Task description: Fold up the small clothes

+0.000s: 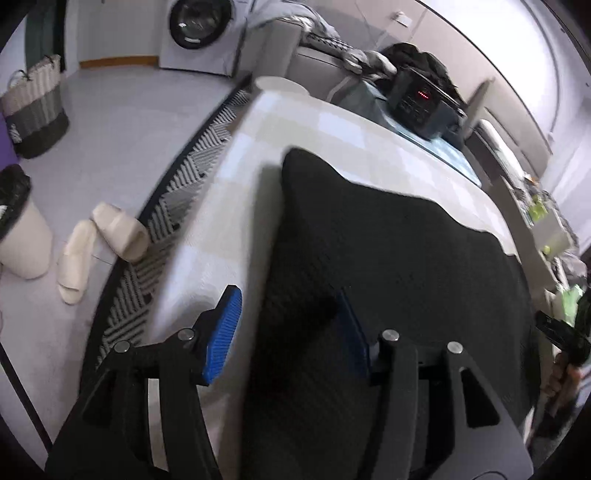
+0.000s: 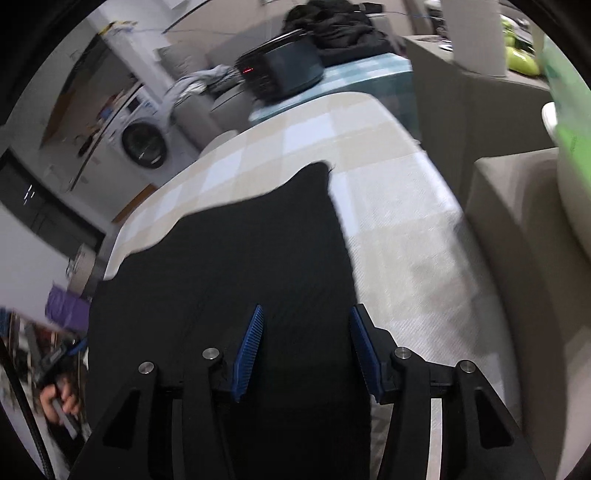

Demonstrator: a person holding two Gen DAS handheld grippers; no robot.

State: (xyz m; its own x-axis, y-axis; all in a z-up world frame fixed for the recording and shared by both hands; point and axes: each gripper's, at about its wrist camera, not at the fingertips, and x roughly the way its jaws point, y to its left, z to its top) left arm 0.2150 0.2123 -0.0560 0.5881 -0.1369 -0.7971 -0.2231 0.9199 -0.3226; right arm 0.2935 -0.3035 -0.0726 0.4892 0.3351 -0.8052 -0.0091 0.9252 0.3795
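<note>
Blue pads [image 1: 223,334] of the left gripper [image 1: 286,332] nearest in the left wrist view, jaws parted, pressing on nothing. Between them, the near left edge of the black garment [image 1: 369,266], one pad over bare checked cloth to the outside, the other over the dark fabric and half lost against it. Same picture from the right gripper [image 2: 304,352]: jaws parted and gripping nothing, both pads above black fabric close to the garment's right edge. Lying flat and spread across the near half of the table [image 2: 295,136], reaching from the near edge toward the middle, two pointed corners toward the far side, one in each view. Pale checked tablecloth bare beyond those corners and along the table's right edge. Farther on, at the far end, a dark device with red lights [image 1: 421,99] on a teal cloth, a heap of dark clothing [image 2: 332,26] behind it. On the floor off the table's left edge, a zigzag-patterned rug [image 1: 162,236], pale slippers [image 1: 107,243], a woven basket [image 1: 35,107]. Farthest back, a washing machine [image 1: 201,31] against the wall.
</note>
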